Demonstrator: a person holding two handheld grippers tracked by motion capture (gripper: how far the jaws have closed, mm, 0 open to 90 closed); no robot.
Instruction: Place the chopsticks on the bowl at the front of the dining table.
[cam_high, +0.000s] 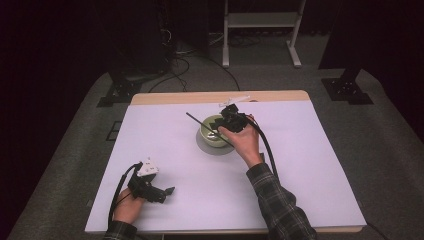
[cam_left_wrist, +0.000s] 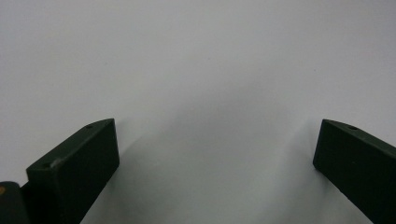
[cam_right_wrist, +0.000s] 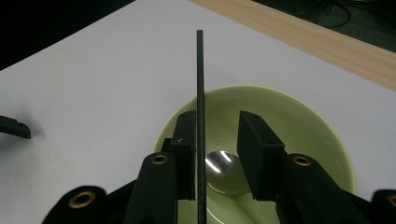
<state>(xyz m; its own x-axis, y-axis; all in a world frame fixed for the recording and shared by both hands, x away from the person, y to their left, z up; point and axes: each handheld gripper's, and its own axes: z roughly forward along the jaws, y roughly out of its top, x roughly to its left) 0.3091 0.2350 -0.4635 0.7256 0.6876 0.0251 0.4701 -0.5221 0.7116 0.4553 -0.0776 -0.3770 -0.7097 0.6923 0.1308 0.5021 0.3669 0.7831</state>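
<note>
On the left of the high view, the left gripper (cam_high: 167, 190) rests low on the white tabletop (cam_high: 165, 150) near its front edge, held by the left hand (cam_high: 127, 207), its jaws pointing toward the middle of the sheet. In the left gripper view its jaws stand wide apart with nothing but bare white surface between them. It lies well apart from the work.

Toward the middle, a thin black stick (cam_high: 200, 121) lies slanted across the green bowl (cam_high: 214, 136), its free end reaching out over the tabletop to the upper left, its other end at the right gripper (cam_high: 226, 121). The bowl sits on a grey saucer-like base (cam_high: 215, 148) near the far middle of the tabletop.

The right hand (cam_high: 245, 142) reaches forward from a plaid sleeve (cam_high: 277, 200) and holds its gripper just above the bowl's far-right rim. In the right gripper view the stick (cam_right_wrist: 200, 93) runs straight away from the camera, along the line of the jaws rather than across it. It lies against the inner face of the left-hand jaw, while the other jaw stands clear of it with a gap; the jaws are partly open and do not pinch it. Below them a metal spoon bowl (cam_right_wrist: 223, 168) glints inside the green bowl (cam_right_wrist: 299, 126).

The stick sits off-centre in the gap, so a closing move would likely have to carry the free jaw across to it. The right hand is by far the nearer.
</note>
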